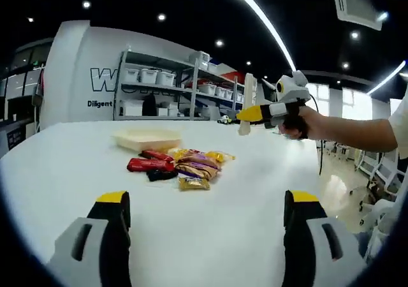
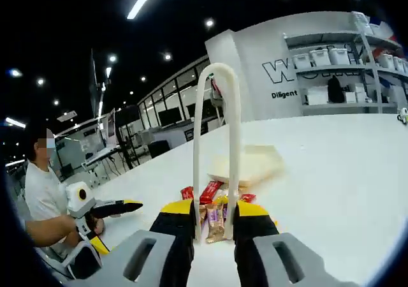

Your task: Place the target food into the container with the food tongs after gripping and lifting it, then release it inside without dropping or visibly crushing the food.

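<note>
A small heap of wrapped snacks (image 1: 180, 162) lies mid-table, with red packets on its left and yellow-brown ones on its right. Just behind it sits a shallow cream container (image 1: 148, 138). My left gripper (image 1: 207, 201) hangs open, low over the near table and short of the heap. My right gripper (image 1: 256, 113) hovers above the table to the heap's right, shut on white tongs (image 1: 247, 92). In the right gripper view my right gripper (image 2: 215, 209) clamps both arms of the tongs (image 2: 217, 70), whose loop rises upward. The snacks (image 2: 210, 204) and container (image 2: 248, 162) lie beyond it.
The white table (image 1: 83, 166) is wide, with bare surface around the heap. A person's forearm (image 1: 344, 132) reaches in from the right. Seen from the right gripper, my left gripper (image 2: 120, 223) sits at the left in a hand. Shelving with bins (image 1: 166, 92) stands beyond the table.
</note>
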The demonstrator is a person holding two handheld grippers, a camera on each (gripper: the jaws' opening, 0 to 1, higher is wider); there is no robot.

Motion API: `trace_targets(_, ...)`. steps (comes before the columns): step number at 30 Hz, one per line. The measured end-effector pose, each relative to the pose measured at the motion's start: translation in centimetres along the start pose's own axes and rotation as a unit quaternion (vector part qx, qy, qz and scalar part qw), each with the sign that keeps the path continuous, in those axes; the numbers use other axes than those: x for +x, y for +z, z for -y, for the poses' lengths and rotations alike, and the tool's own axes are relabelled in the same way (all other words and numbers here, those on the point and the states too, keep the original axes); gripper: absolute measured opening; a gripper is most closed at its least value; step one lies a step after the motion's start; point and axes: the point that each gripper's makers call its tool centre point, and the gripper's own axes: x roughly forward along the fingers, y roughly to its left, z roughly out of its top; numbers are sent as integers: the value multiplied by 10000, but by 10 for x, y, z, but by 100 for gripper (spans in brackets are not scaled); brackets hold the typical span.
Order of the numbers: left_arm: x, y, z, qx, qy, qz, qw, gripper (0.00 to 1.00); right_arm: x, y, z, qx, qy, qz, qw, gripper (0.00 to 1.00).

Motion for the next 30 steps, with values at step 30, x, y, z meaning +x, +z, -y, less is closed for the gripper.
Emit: trace_targets(30,1,-15,-7,268,323,-338,9985,90,29,-39,47,-226,-577,-728,9954,16)
